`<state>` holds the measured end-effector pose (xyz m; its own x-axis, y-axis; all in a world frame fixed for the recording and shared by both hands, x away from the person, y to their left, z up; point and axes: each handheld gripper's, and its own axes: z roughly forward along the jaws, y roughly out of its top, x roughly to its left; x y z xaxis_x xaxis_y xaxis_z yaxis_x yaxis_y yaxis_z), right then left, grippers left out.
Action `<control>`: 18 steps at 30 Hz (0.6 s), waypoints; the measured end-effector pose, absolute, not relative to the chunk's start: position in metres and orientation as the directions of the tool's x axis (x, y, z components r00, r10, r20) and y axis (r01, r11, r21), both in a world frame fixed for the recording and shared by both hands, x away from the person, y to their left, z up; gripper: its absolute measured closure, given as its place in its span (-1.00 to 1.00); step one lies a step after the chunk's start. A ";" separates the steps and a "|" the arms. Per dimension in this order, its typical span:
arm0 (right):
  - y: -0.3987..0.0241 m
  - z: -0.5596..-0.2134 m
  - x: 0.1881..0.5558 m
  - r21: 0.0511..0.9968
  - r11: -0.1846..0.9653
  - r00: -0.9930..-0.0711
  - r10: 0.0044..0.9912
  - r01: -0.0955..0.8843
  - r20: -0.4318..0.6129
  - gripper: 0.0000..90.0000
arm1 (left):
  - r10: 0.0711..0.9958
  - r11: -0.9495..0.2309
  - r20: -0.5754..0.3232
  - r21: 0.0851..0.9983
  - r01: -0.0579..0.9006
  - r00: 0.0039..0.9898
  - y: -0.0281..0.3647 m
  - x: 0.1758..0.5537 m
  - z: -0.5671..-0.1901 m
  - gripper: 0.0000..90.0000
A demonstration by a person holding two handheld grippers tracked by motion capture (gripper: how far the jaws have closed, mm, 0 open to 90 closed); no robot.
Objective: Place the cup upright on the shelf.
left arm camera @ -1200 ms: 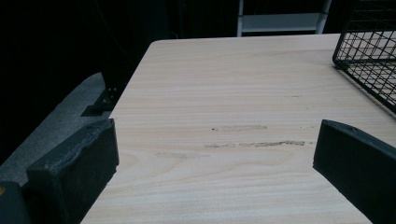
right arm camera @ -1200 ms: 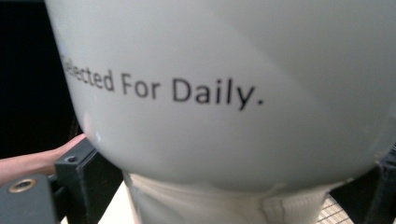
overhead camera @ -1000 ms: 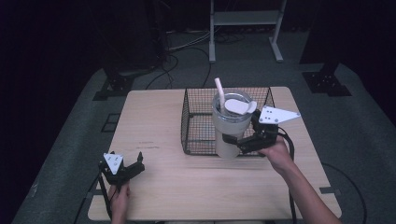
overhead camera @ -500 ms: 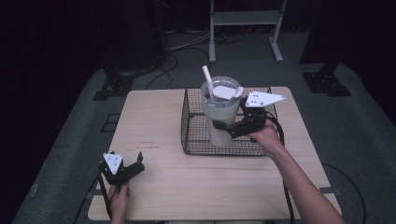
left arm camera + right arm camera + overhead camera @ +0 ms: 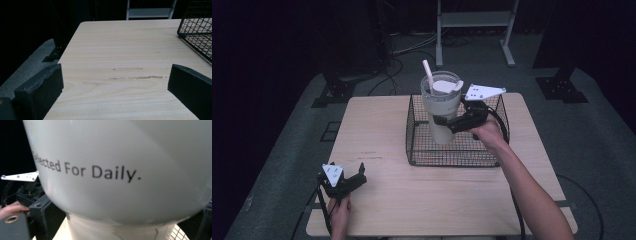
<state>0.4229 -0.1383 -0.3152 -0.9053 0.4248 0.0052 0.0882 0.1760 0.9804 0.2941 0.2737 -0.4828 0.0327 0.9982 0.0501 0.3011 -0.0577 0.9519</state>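
The right tool (image 5: 443, 121) grips a white cup (image 5: 441, 112) by its side, holding it upright over the wire basket (image 5: 457, 155). The left tool (image 5: 353, 179) rests open on the desk (image 5: 377, 130), well apart from it.

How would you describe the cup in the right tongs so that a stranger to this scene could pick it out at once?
Start at the wooden table and find the black wire basket on its far right part. Over that basket the right tongs grip a tall white tumbler. It alone has a lid with a white straw, and its side carries black print ending "For Daily.".
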 end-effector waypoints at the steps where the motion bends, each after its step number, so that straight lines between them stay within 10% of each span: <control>1: -0.137 -0.316 0.427 0.980 0.180 -0.901 0.434 0.088 0.001 -0.84 | 0.998 -0.058 0.050 0.952 0.301 0.033 0.274 0.294 -0.483 -1.00; 18: -0.124 -0.347 0.458 0.971 0.203 -0.911 0.412 0.128 0.034 -0.84 | 0.998 -0.055 0.047 0.953 0.297 0.034 0.273 0.294 -0.483 -1.00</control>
